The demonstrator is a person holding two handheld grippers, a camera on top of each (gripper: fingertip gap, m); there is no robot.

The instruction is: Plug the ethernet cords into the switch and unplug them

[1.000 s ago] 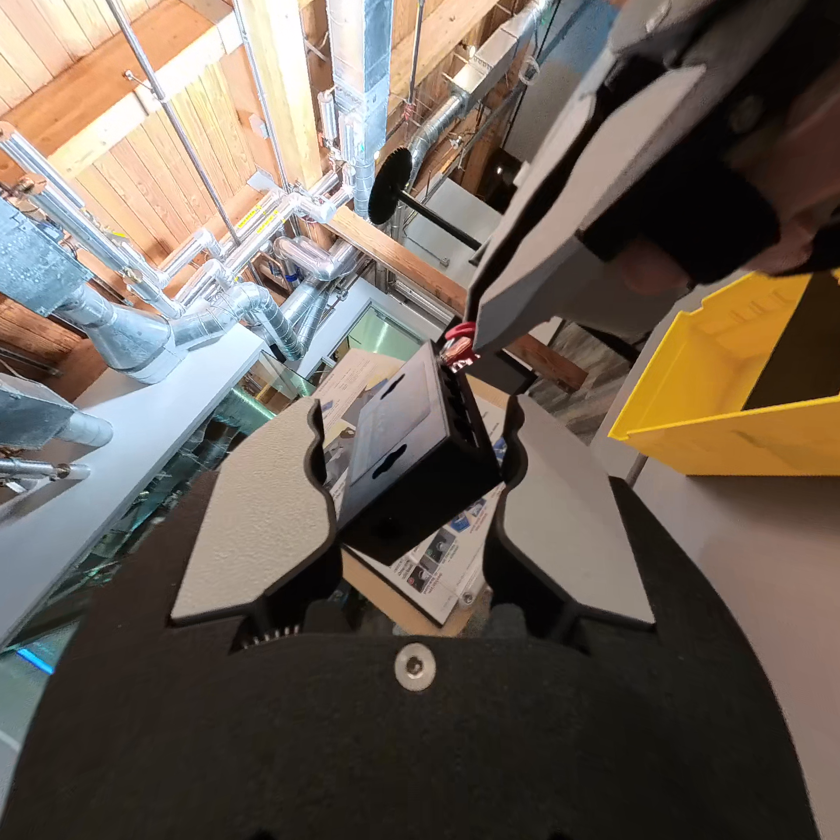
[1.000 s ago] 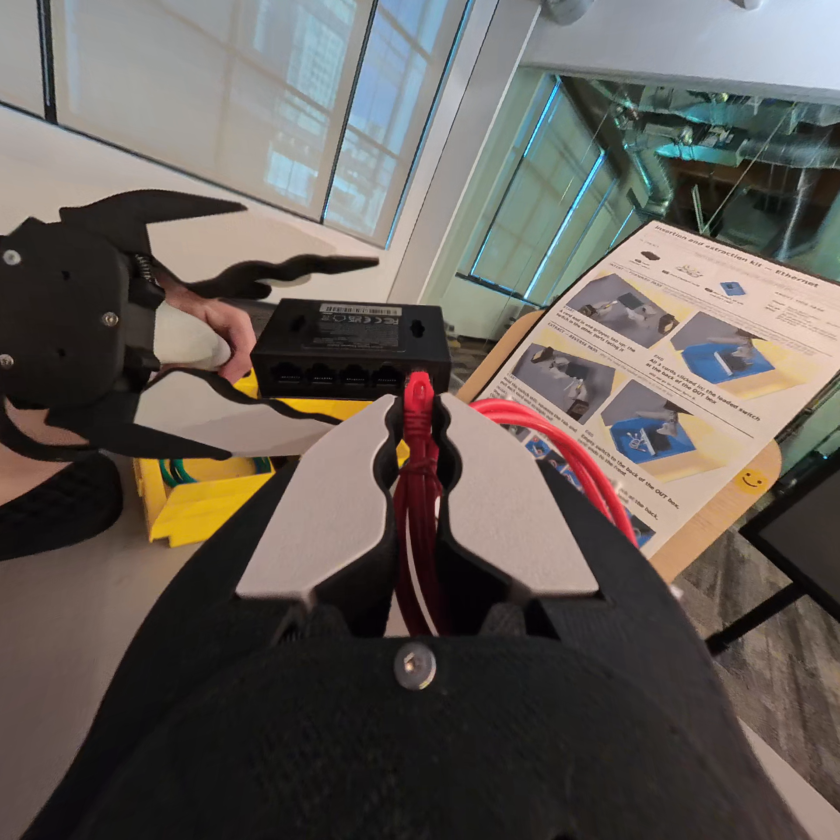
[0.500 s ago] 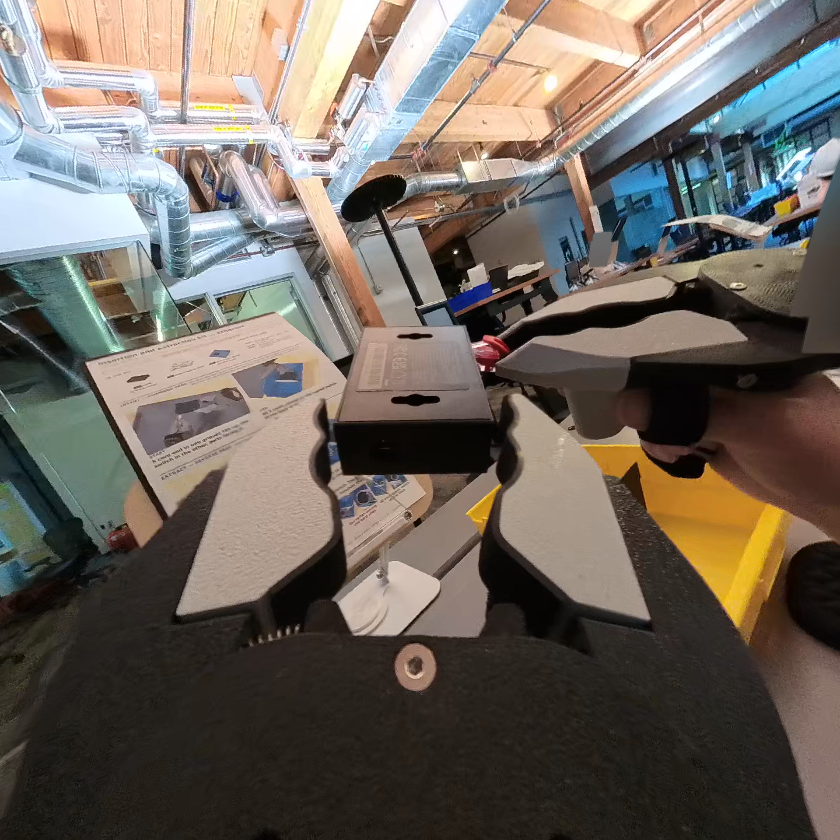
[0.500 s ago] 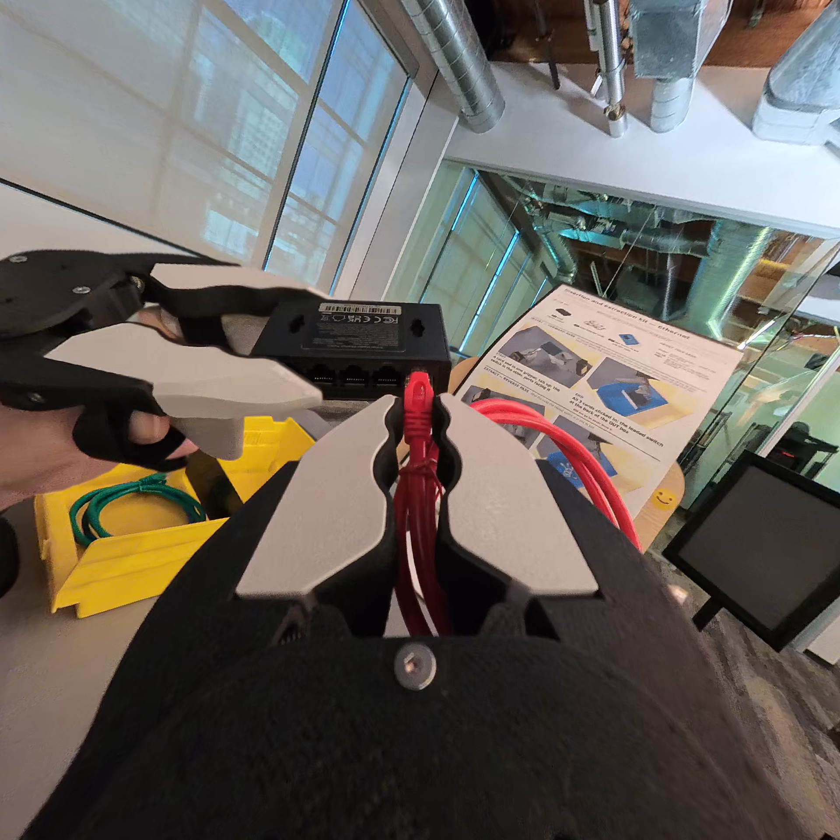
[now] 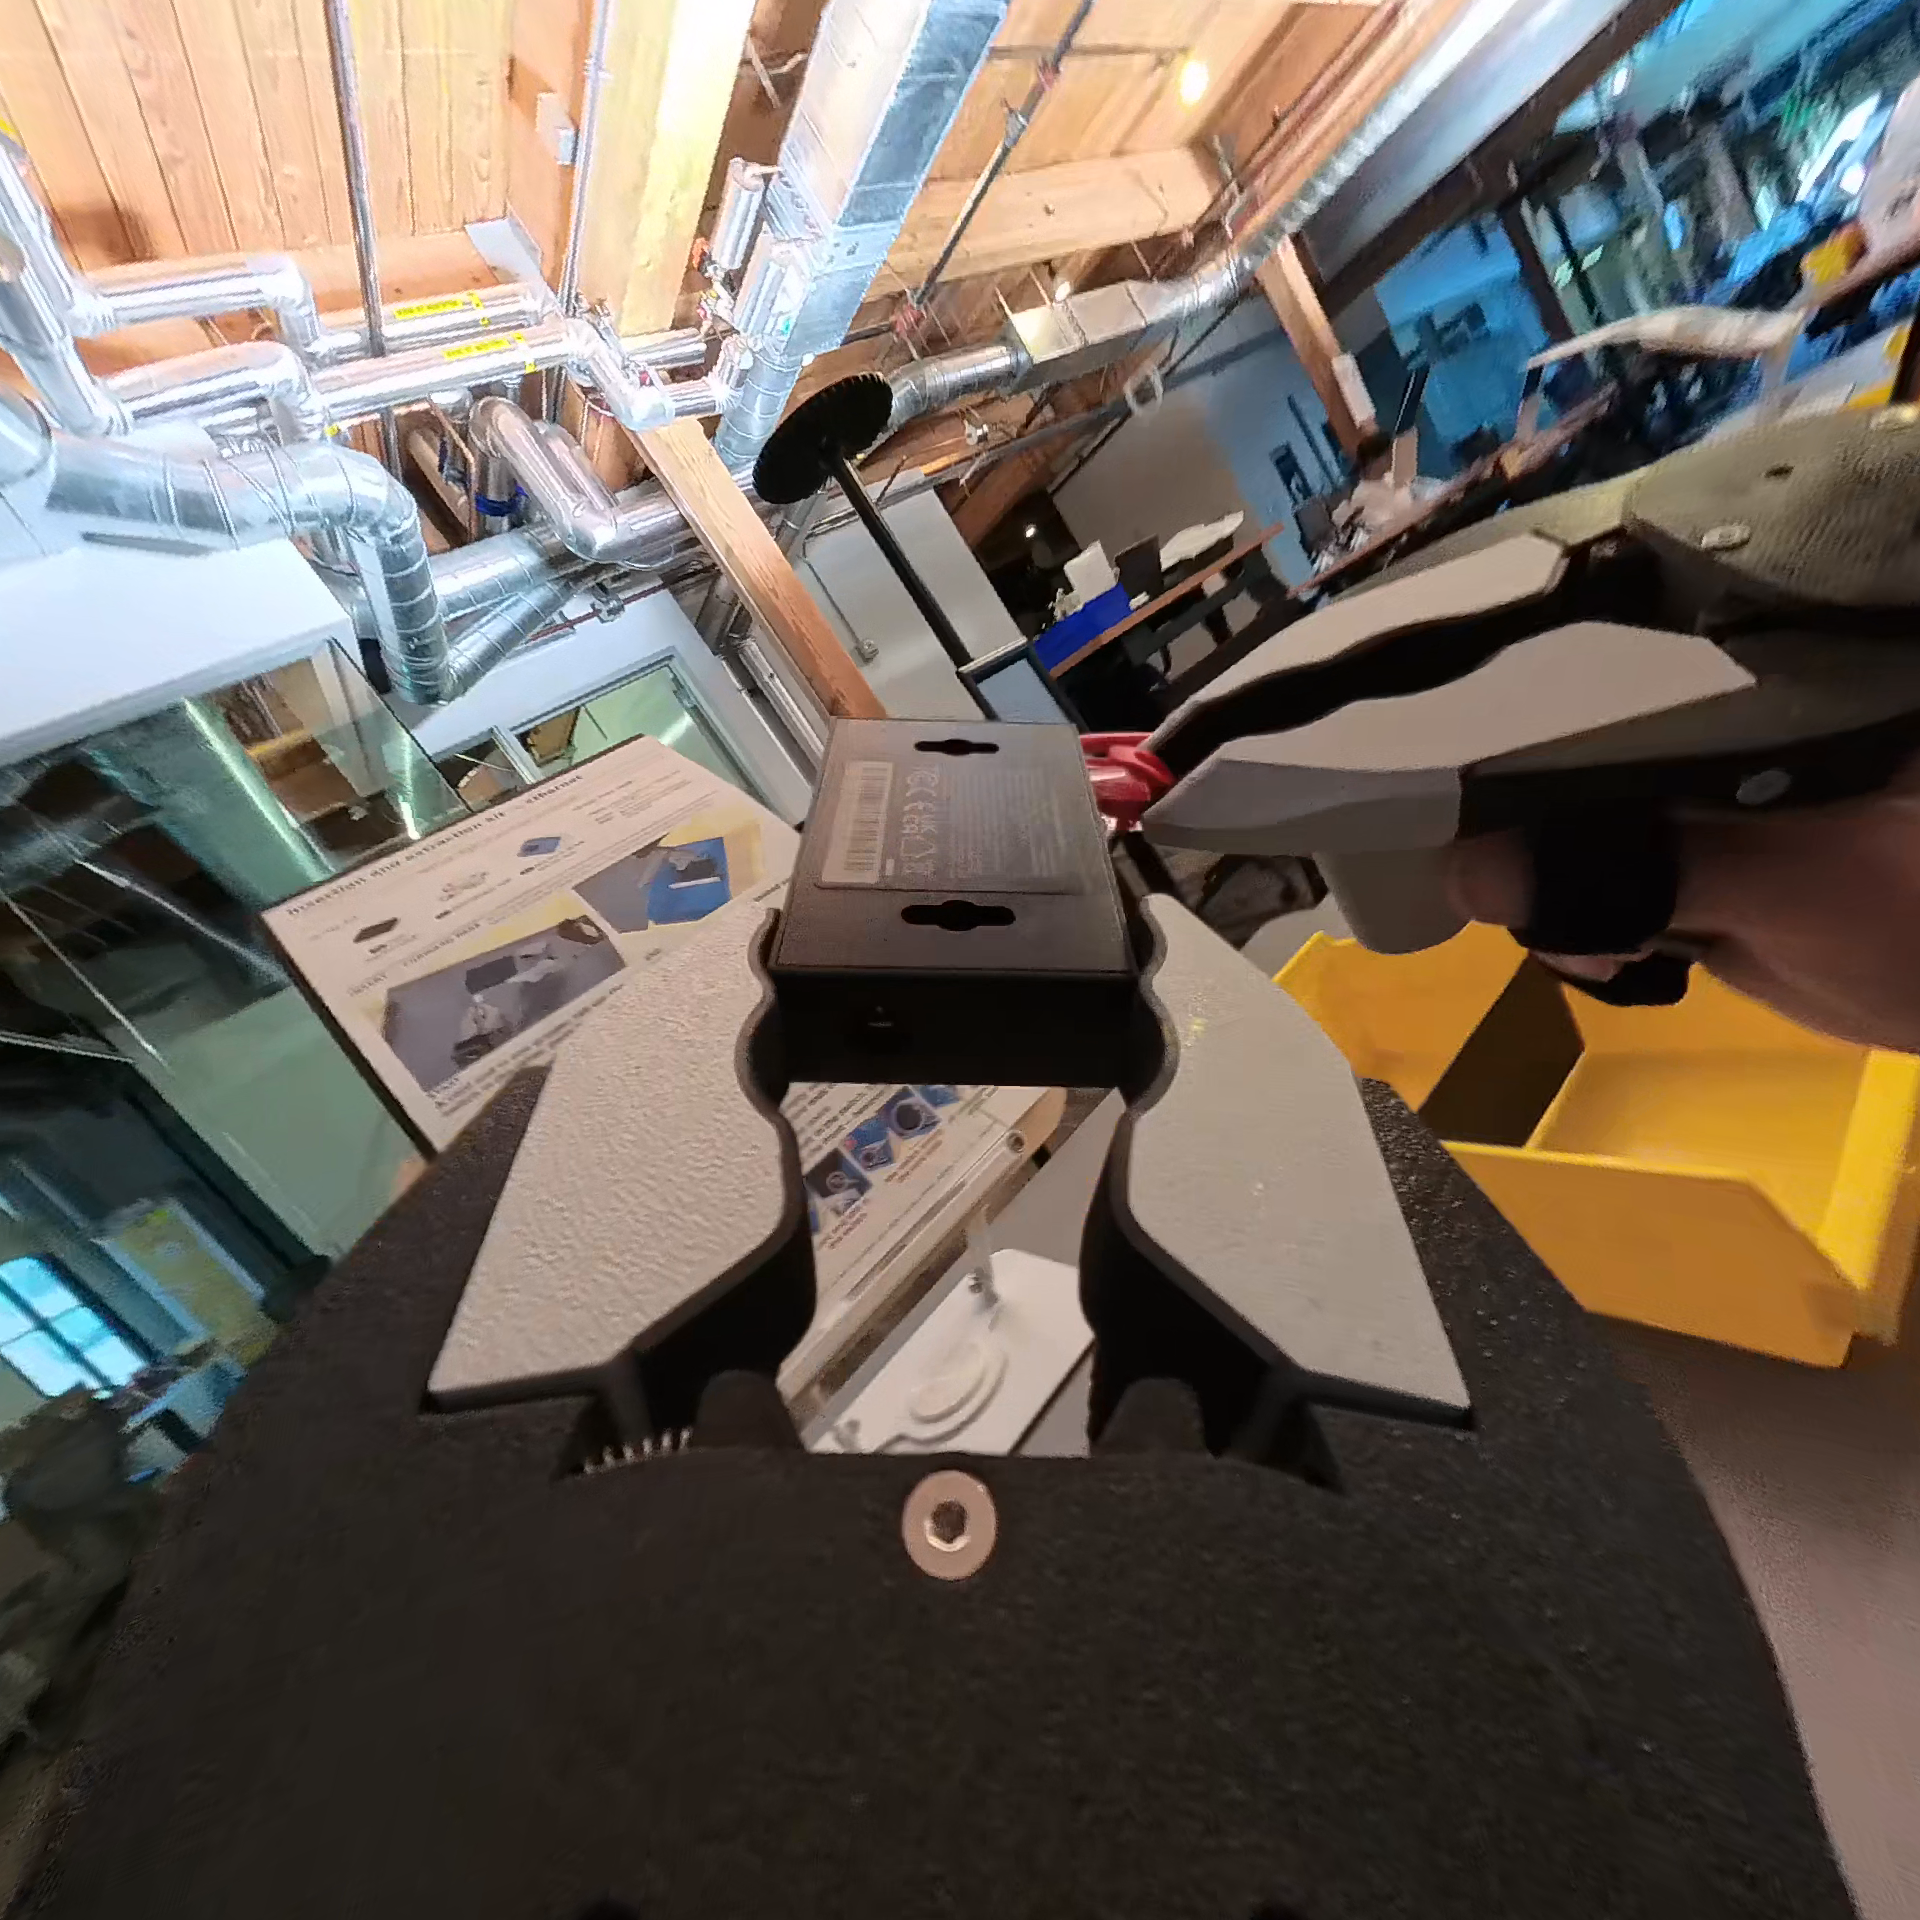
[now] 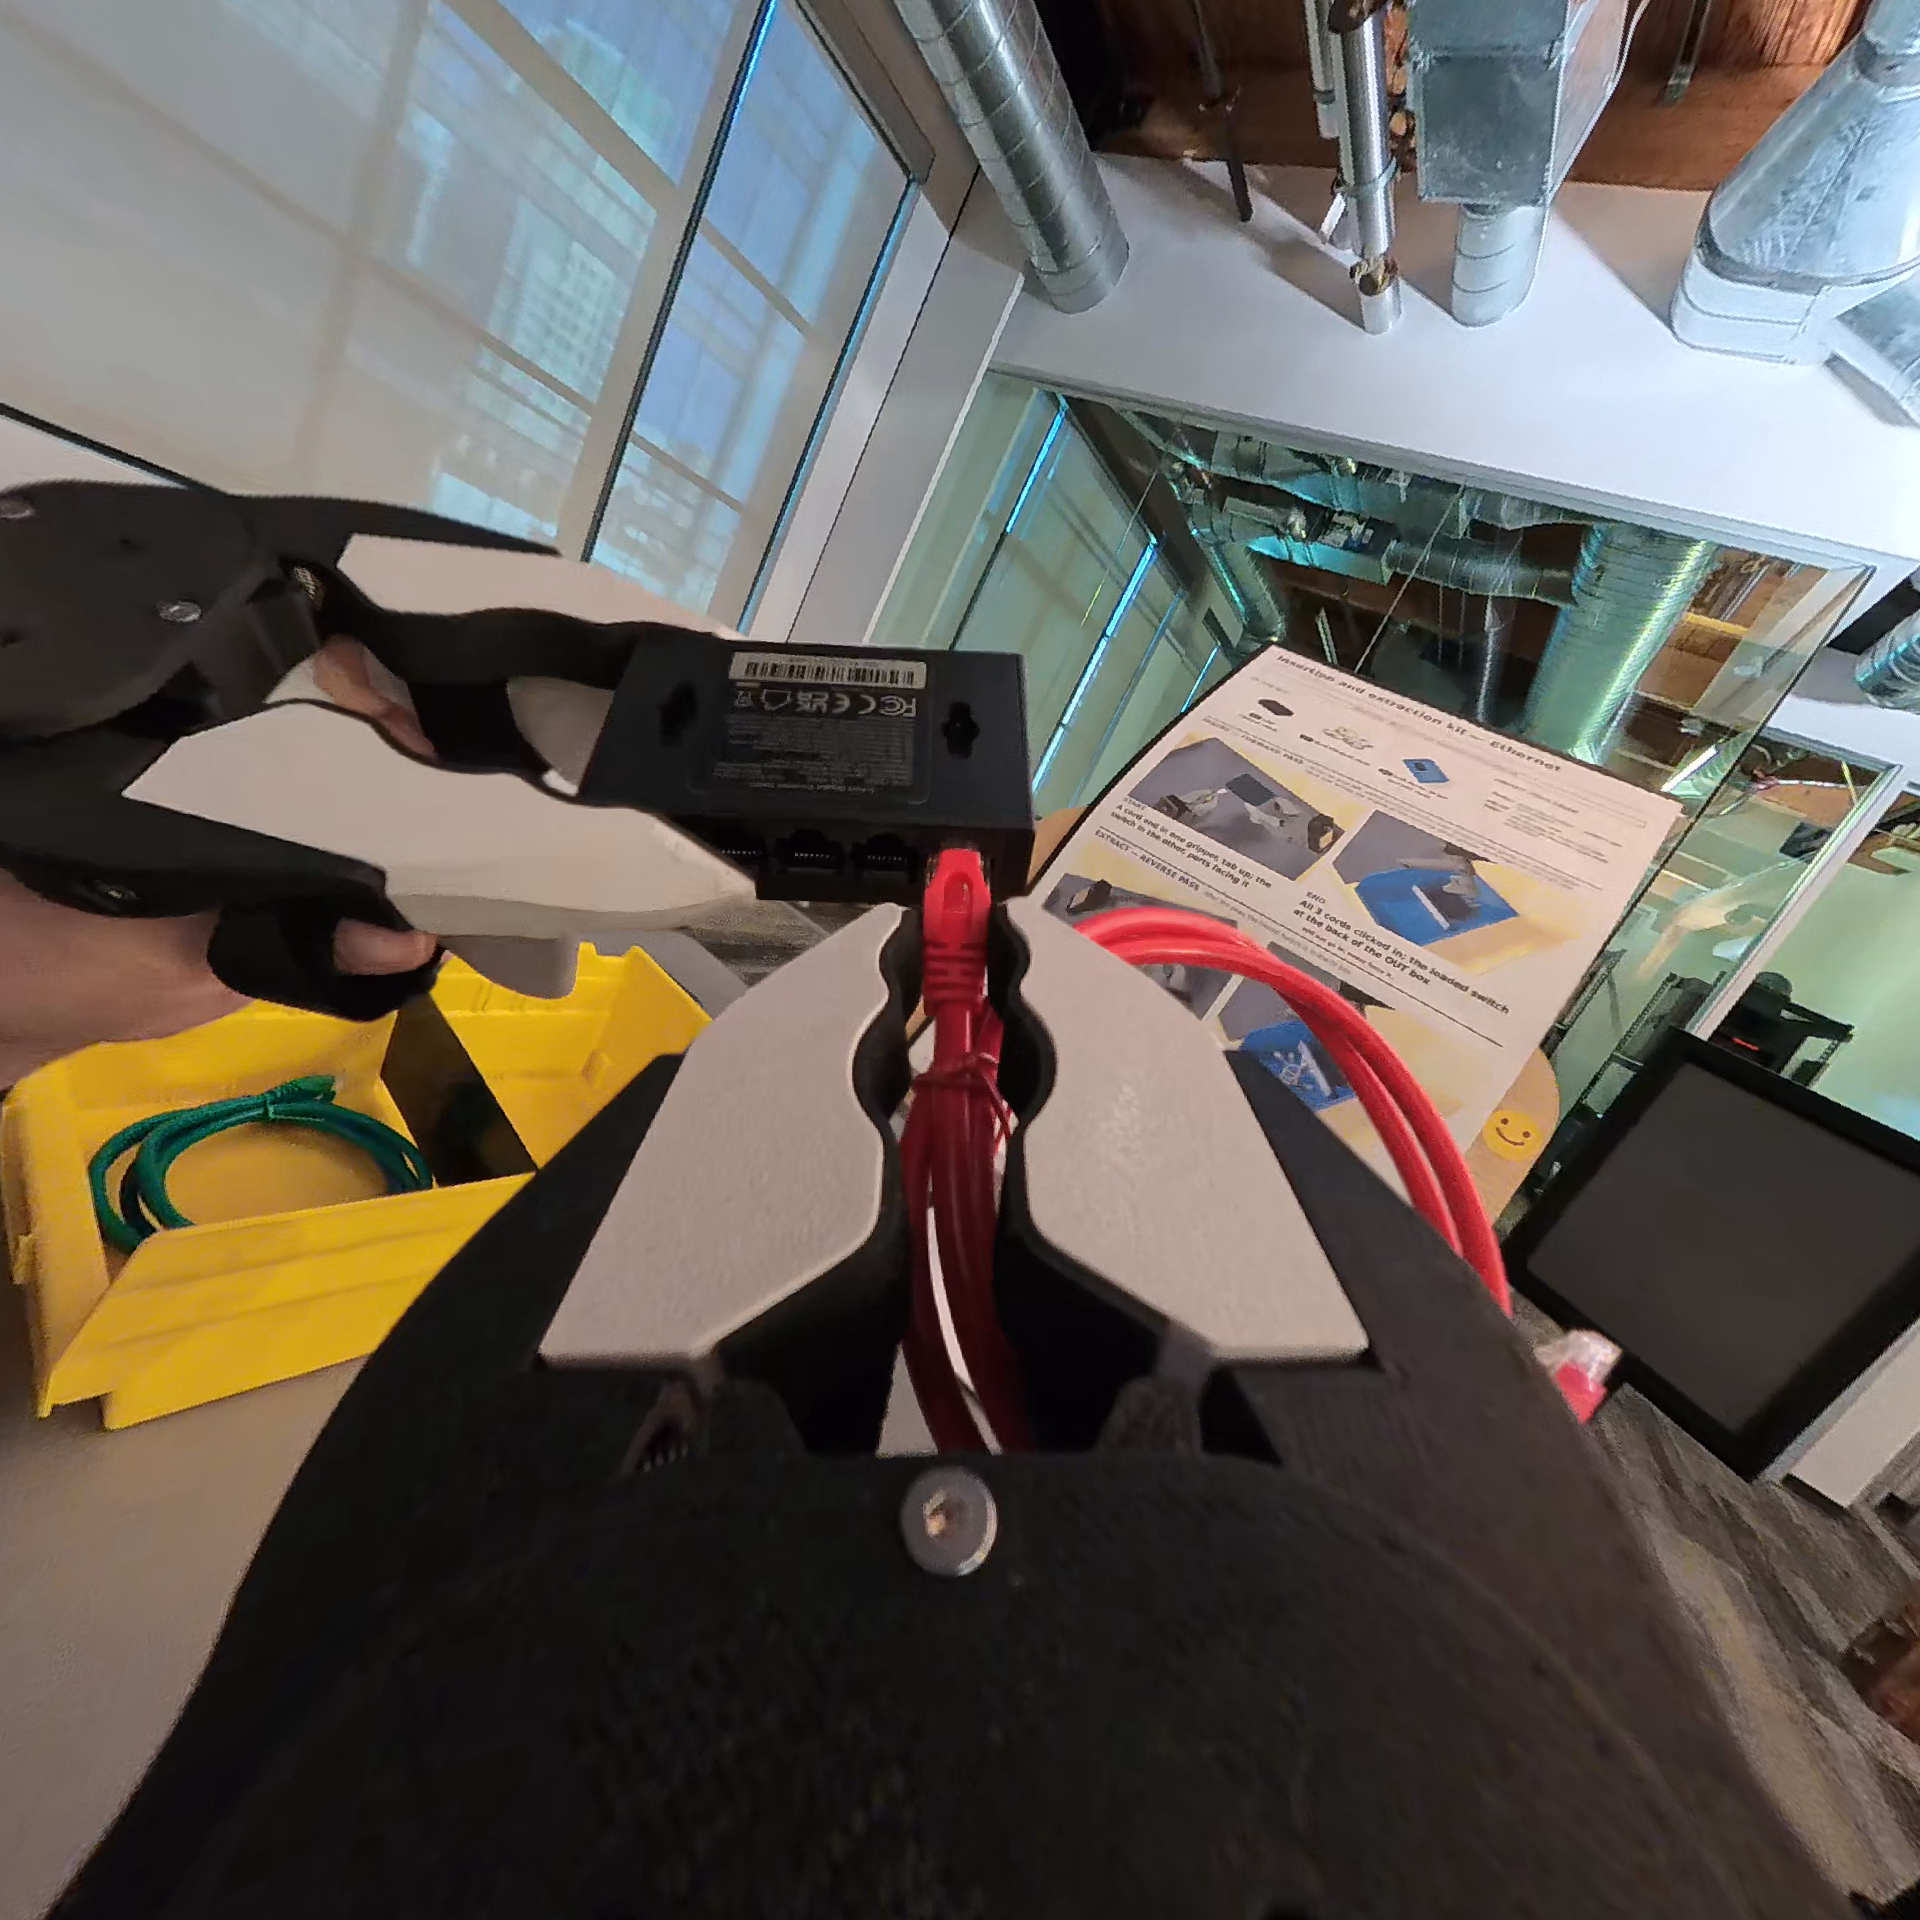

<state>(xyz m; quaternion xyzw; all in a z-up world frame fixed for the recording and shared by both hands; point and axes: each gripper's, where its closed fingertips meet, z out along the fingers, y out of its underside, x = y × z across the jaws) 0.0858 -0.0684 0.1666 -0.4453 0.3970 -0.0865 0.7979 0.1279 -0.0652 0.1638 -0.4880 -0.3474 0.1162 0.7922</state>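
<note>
left gripper [image 5: 951, 966] clamping black switch [image 5: 951, 831] mid-air, right gripper [image 6: 951, 920] pinching red ethernet cord [image 6: 954, 935], plug at rightmost port.

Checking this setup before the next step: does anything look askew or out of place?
Nothing is damaged. The switch is held in mid-air, label side up, by the left claw, not resting on the table. The red cord in the right claw is still bundled with a tie.

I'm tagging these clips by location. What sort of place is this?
Likely an open workshop or lab office in a converted industrial building: bare metal ducts under a timber ceiling, desks in the background, and glass partitions nearby.
</note>
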